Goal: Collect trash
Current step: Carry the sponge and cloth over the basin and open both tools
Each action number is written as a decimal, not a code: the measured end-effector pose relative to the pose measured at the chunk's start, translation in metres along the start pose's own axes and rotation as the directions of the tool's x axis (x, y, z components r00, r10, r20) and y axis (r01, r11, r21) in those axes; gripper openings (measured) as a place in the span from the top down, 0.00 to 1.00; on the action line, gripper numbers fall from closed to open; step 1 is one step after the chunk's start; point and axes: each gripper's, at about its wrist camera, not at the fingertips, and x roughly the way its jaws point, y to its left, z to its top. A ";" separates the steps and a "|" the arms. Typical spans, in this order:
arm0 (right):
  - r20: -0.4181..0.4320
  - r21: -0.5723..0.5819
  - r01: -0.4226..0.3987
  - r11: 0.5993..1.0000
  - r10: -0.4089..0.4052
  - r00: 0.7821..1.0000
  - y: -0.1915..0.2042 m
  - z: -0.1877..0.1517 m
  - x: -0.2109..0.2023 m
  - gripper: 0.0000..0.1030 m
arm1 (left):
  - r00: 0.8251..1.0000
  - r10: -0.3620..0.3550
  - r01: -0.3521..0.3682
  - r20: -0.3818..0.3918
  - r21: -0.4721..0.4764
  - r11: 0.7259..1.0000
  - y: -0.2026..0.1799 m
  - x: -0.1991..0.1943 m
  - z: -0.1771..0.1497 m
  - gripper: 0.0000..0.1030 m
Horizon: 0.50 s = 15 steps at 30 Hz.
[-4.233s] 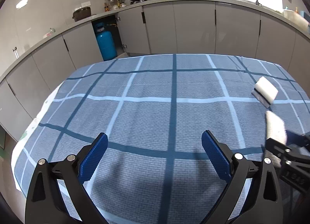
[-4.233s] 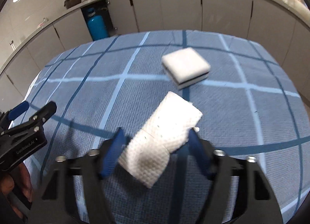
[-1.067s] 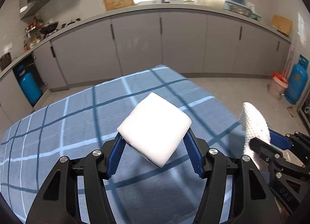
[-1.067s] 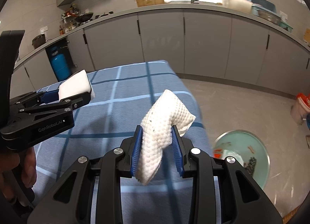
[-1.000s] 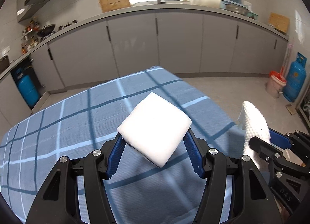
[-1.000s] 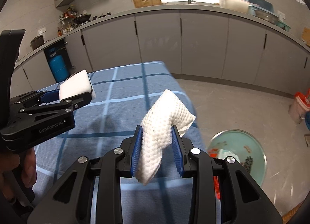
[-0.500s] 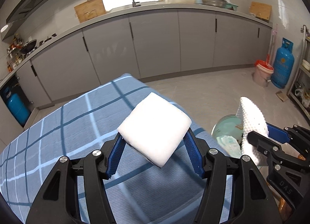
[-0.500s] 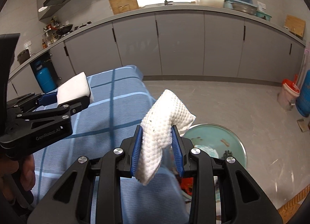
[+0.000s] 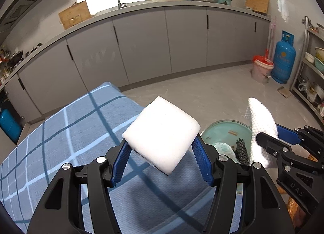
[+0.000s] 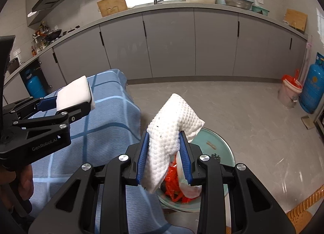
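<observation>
My left gripper (image 9: 161,160) is shut on a white sponge block (image 9: 161,132) and holds it in the air above the table's right edge; the sponge also shows in the right wrist view (image 10: 74,93). My right gripper (image 10: 164,158) is shut on a folded white paper towel (image 10: 172,130) and holds it above a pale green trash bin (image 10: 217,143) on the floor. The bin holds red plastic and paper scraps. In the left wrist view the towel (image 9: 261,120) and the bin (image 9: 222,132) are at the right.
A table with a blue checked cloth (image 9: 60,132) lies to the left and below. Grey kitchen cabinets (image 10: 172,46) run along the back. A blue gas cylinder (image 10: 312,90) and a pink bucket (image 10: 289,90) stand on the floor at far right.
Both grippers have swung to the right, away from the table. The green bin has come into view under the right gripper. Both still hold their items.
</observation>
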 end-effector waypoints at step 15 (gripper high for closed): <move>-0.023 0.041 0.058 0.997 -0.057 0.998 -0.047 -0.002 0.009 0.69 | 0.997 -0.070 0.071 -0.032 0.053 0.996 -0.042 0.029 0.008 0.41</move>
